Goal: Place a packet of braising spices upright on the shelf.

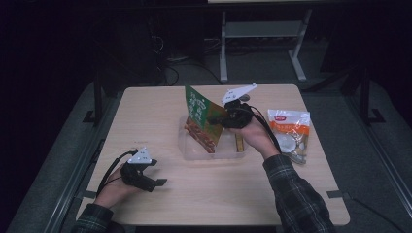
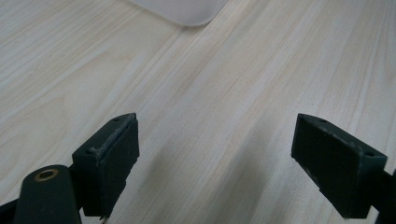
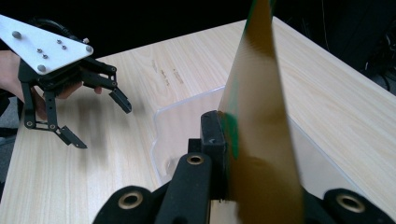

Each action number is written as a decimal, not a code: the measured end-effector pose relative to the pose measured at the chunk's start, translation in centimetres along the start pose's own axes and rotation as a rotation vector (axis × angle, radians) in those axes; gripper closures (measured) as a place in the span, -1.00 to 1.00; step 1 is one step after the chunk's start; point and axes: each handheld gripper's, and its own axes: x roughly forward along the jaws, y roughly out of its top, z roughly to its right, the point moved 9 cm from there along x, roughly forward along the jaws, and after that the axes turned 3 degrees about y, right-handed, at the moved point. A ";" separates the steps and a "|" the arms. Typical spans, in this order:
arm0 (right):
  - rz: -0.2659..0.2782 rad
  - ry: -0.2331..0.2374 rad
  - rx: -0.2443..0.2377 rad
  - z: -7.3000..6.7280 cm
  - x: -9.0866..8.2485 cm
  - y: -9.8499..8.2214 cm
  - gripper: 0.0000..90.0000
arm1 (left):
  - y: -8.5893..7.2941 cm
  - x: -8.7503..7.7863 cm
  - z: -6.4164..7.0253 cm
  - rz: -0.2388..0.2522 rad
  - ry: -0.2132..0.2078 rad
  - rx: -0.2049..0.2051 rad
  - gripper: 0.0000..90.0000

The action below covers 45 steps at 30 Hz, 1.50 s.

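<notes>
Your right tongs (image 1: 224, 118) pinch the green snack packet (image 1: 201, 119) upright over the clear tray (image 1: 187, 148); gripped by one edge, it may tip outside. Left tongs (image 1: 156, 174) rest spread on the counter (image 1: 145, 111).

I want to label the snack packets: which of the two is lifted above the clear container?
The green and brown packet, clamped upright in the right gripper above the clear container. The white and orange packet lies on the table.

High view overhead, far; gripper views close; shared: table (image 1: 160, 194), tub (image 3: 182, 121).
</notes>
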 end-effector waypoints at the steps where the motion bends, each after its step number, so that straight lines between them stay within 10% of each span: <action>1: -0.004 0.001 0.006 0.0 0.1 0.0 1.00 | 0.0 0.0 0.0 -0.002 -0.001 0.000 -0.67; 30: -0.066 -0.018 0.008 0.3 2.1 0.4 0.97 | 0.0 0.2 0.2 -0.006 -0.008 -0.010 -0.67; 45: -0.040 -0.052 0.042 -1.0 0.6 -0.5 -0.12 | 0.4 0.0 0.5 -0.012 -0.024 -0.063 -0.71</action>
